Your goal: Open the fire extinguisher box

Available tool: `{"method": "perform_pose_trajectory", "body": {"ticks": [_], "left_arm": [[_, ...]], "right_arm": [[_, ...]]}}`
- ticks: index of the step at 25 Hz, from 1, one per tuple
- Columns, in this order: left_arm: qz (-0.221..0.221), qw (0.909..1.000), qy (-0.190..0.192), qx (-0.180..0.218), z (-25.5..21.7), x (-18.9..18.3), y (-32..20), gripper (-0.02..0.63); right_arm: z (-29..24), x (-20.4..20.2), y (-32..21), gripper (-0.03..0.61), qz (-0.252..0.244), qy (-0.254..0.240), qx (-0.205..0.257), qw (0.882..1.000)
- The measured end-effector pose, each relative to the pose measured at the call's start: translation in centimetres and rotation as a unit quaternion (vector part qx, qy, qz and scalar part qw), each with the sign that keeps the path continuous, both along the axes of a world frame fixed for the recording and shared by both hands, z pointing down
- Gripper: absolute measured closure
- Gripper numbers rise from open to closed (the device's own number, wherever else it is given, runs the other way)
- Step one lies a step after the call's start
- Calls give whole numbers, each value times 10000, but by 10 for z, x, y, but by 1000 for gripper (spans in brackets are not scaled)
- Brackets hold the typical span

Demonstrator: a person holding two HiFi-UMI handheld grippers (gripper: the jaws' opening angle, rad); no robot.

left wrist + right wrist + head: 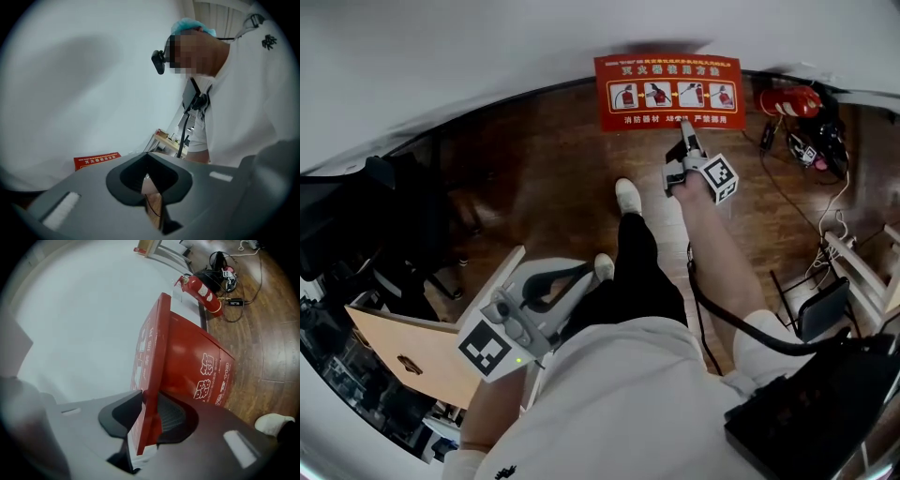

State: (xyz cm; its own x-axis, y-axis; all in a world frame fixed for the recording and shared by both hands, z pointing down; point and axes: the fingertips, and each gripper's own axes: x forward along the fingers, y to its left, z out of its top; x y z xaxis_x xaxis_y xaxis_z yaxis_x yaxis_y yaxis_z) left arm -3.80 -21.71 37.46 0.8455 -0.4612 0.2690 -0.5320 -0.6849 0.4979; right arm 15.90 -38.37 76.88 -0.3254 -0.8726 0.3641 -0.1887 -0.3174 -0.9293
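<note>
The red fire extinguisher box (201,366) stands on the wood floor against the white wall. Its lid (670,91) carries white instruction pictures. In the head view my right gripper (683,133) reaches the lid's front edge. Seen from the right gripper view, the lid (152,366) stands edge-on between the jaws of my right gripper (149,420), with both pads pressed on it. My left gripper (584,271) hangs low by the person's left side, far from the box, its tips together and empty. In the left gripper view my left gripper (146,177) points back at the person.
A red fire extinguisher (789,101) lies on the floor right of the box, beside black cables and devices (814,145). The person's white shoes (627,195) stand before the box. A white frame (862,272) and a black case (816,412) are at right, a wooden board (403,352) at lower left.
</note>
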Motion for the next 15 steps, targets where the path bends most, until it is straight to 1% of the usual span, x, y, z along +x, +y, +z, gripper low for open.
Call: {"method": "perform_pose_trajectory", "body": {"ticks": [3,8,11,15], "left_arm": [[47,10000,-49,45,1,-2,-1,614],[33,9999,56,90,-2,-3,-15,614],[103,9998,98,168,-3,-5,-18,614],[90,9995,168,252,-6,0,-23,614]], "right_arm": [[-16,-2,3,494,22,-195,82,9998],[-60,-5,-7,497,-4,-362,500,9981],[-90,-9,-22,498,-89,-416,809,9958],[-128,-10,-50,500,-221,-574,1161,9913]]}}
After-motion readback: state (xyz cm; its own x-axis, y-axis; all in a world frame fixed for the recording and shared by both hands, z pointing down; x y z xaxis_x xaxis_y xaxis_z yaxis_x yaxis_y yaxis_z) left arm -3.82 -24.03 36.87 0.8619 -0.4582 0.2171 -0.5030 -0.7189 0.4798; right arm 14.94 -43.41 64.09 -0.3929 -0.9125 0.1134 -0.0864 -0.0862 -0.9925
